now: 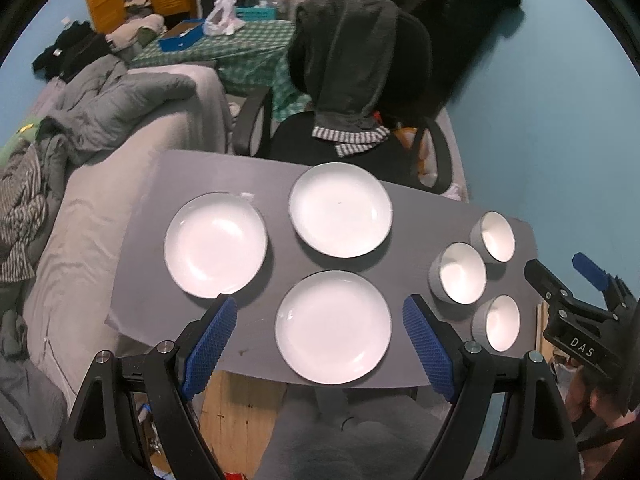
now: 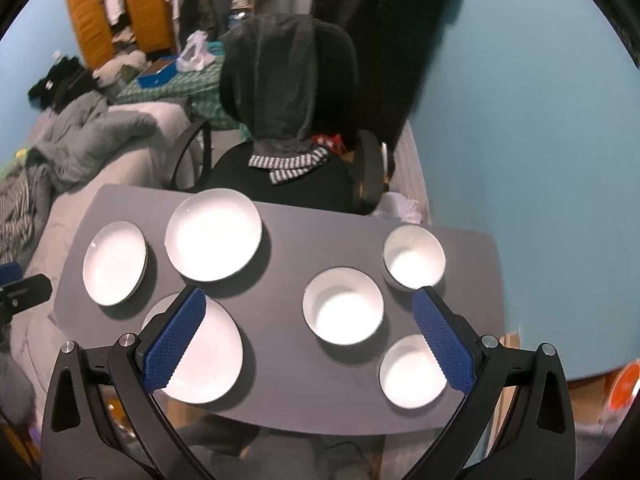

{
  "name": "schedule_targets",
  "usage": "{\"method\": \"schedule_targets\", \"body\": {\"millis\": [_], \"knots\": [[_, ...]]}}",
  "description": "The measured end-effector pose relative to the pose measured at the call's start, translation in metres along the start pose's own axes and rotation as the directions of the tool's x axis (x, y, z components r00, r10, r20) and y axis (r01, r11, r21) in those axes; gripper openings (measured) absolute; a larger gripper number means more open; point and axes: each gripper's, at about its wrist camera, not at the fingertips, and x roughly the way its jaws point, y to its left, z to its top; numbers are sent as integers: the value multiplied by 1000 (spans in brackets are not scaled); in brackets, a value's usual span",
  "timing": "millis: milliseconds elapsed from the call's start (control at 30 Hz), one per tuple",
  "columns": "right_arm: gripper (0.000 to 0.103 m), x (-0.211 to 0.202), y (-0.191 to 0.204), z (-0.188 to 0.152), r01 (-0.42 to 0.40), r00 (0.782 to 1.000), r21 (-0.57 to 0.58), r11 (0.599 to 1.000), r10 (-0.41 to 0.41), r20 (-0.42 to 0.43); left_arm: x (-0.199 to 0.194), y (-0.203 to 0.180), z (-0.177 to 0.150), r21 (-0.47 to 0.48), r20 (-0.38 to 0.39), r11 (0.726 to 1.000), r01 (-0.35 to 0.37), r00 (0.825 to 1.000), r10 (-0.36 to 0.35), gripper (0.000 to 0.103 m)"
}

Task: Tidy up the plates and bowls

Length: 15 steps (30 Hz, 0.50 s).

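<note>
Hovering above the grey tabletop (image 1: 152,280) with jaws spread wide and empty, the left hand-held gripper (image 1: 320,320) and right hand-held gripper (image 2: 308,316) have stacked nothing yet: three plates (image 1: 334,328) lie apart, three bowls (image 2: 343,306) stand separately nearby

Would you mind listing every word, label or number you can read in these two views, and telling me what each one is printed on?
"DAS": white letters on the black body of the right gripper, seen at the right edge of the left wrist view.
The blue box on the checked cloth in the background carries a pale mark, too small to read.
The plates, the bowls and the grey table show no text.
</note>
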Motion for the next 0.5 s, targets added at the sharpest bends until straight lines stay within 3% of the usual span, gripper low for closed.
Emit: {"method": "schedule_targets", "body": {"millis": [500], "knots": [[102,37,62,20,-113,993,-169,979,109,-35,9,55,-19,-125,-28,987,-100,995,97,86]]}}
